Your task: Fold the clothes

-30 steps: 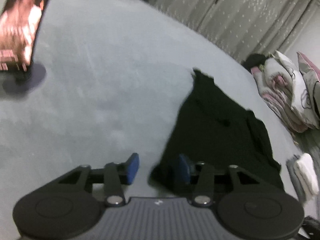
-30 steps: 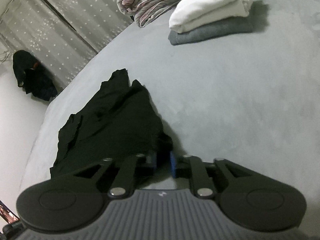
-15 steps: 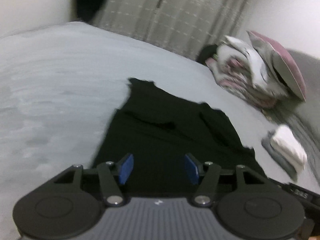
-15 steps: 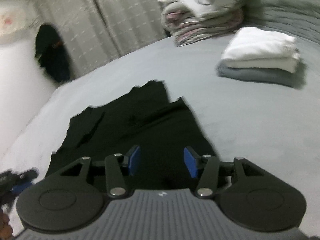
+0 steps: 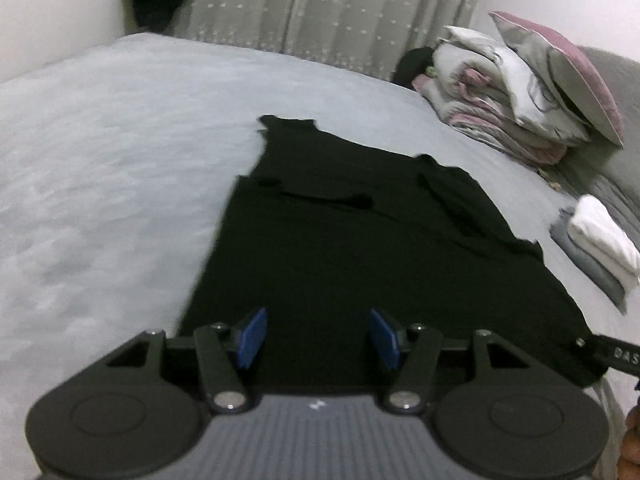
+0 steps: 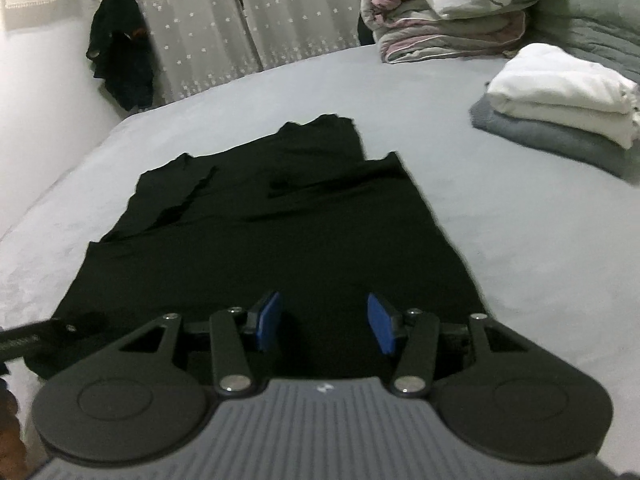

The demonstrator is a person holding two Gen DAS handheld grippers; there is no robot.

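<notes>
A black garment (image 5: 360, 248) lies spread flat on the grey bed, its far end narrowing toward the curtains; it also shows in the right wrist view (image 6: 280, 232). My left gripper (image 5: 318, 338) is open and empty above the garment's near hem, left of centre. My right gripper (image 6: 324, 324) is open and empty above the near hem, toward its right side. Part of the right gripper shows at the right edge of the left wrist view (image 5: 612, 354), and part of the left gripper at the left edge of the right wrist view (image 6: 36, 336).
A folded white and grey stack (image 6: 560, 100) lies on the bed to the right, also in the left wrist view (image 5: 596, 244). Stacked bedding and pillows (image 5: 528, 92) sit at the far right. Curtains (image 6: 240, 20) and a hanging dark garment (image 6: 120, 52) are behind the bed (image 5: 100, 160).
The right gripper let go of the garment's corner and opened. Both grippers swung to face along the garment, which now lies spread flat instead of bunched.
</notes>
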